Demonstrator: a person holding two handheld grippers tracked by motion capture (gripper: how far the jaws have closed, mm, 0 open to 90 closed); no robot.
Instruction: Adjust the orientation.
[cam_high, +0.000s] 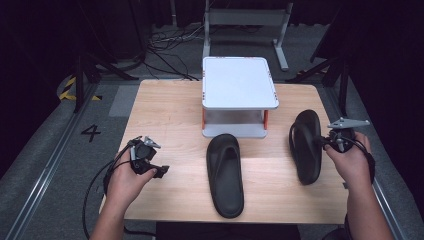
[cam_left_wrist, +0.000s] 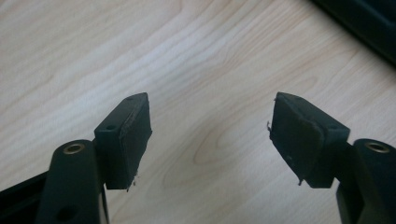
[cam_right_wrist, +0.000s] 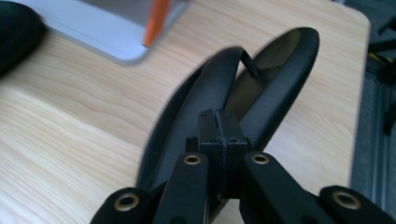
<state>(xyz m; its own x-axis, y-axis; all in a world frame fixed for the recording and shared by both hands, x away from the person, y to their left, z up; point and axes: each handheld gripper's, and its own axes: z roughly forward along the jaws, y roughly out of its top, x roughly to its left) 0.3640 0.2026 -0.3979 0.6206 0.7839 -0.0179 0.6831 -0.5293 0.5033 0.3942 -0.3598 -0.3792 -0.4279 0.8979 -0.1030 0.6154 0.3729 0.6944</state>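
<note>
Two black flip-flops lie on the wooden table (cam_high: 170, 115). The left flip-flop (cam_high: 225, 175) rests flat near the table's middle, sole down. The right flip-flop (cam_high: 306, 145) is tipped up on its side, and my right gripper (cam_high: 320, 141) is shut on it from the right. In the right gripper view the jaws (cam_right_wrist: 218, 119) are pressed together at the strap of this flip-flop (cam_right_wrist: 280, 70). My left gripper (cam_high: 152, 164) hovers over the table's left part, apart from both flip-flops. Its jaws (cam_left_wrist: 210, 112) stand wide open over bare wood with nothing between them.
A white two-level stand (cam_high: 239, 82) with orange posts sits at the table's far middle, just behind the left flip-flop. Its corner (cam_right_wrist: 116, 42) shows in the right gripper view. Dark floor, cables and frame legs surround the table.
</note>
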